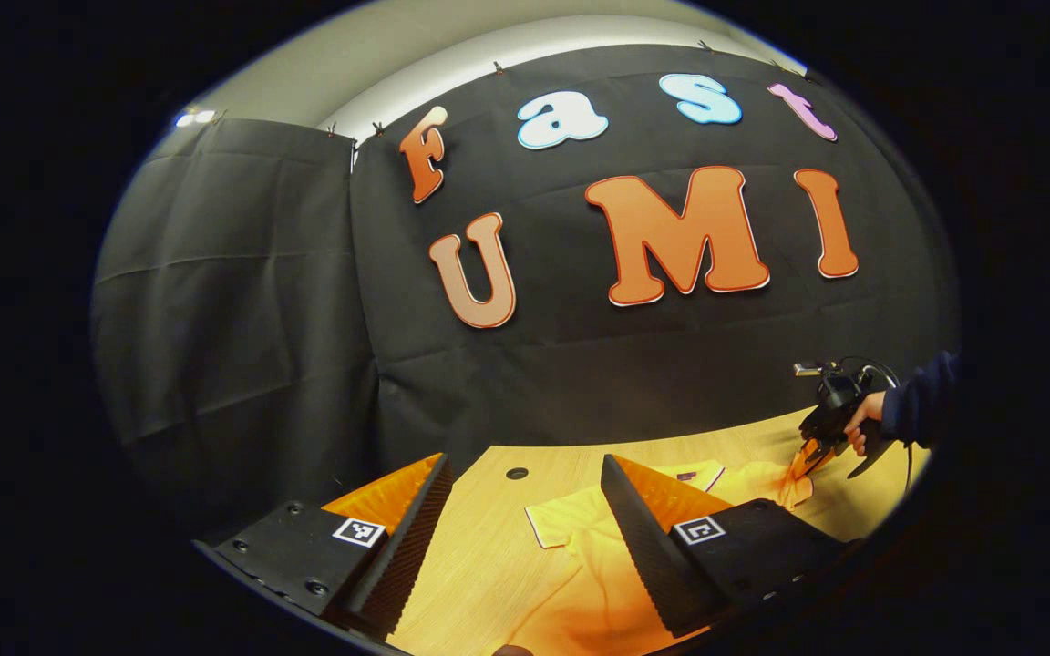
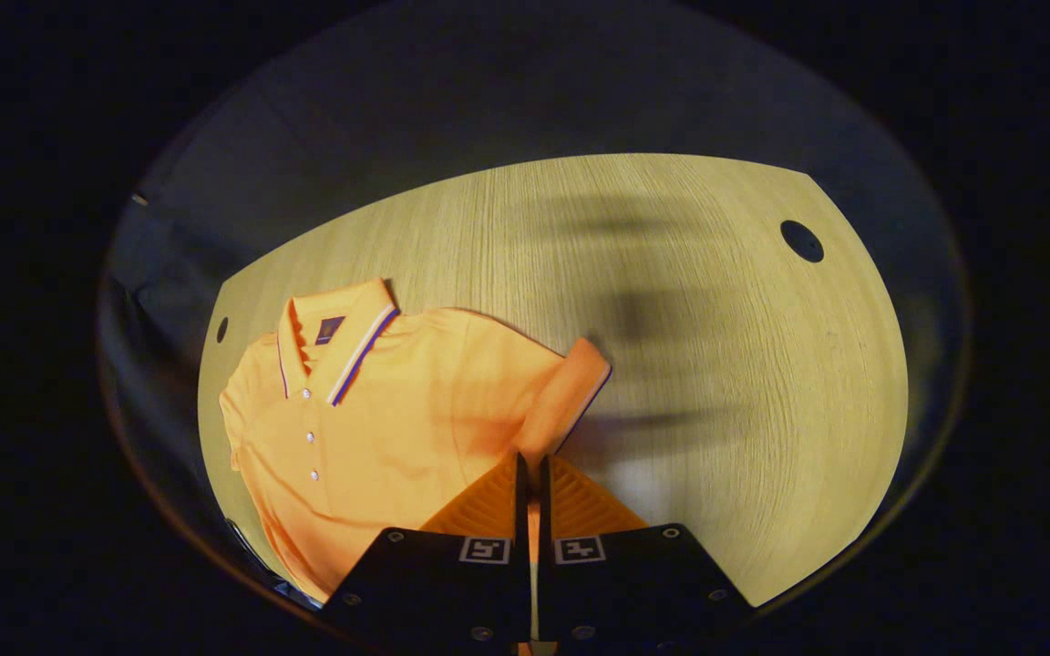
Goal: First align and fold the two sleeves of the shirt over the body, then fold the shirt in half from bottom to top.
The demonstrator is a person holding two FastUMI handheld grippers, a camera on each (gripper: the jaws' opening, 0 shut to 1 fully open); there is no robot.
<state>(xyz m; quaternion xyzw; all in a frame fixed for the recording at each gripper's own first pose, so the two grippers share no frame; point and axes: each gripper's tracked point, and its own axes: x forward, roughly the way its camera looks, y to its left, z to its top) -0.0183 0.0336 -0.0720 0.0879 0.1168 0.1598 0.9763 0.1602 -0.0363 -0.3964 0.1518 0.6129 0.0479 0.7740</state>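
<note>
Looking along the left gripper point(image 1: 525, 524), its fingers gape wide above the wooden table point(image 1: 479, 565), with the orange shirt point(image 1: 580, 565) spread just beyond them; farther along the shirt, a hand point(image 1: 862, 421) holds the right gripper point(image 1: 808, 456) at the far sleeve. In the right gripper view, the right gripper point(image 2: 530, 469) pinches the sleeve point(image 2: 566, 396), lifting it off the table point(image 2: 716, 364); the shirt point(image 2: 379, 428) lies flat, collar away.

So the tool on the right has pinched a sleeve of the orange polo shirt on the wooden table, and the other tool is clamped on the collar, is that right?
Not quite. The right tool is indeed shut on a sleeve of the orange polo shirt on the wooden table, as the right gripper view shows. But in the left gripper view the left tool is open, gripping nothing, above the shirt.
</note>
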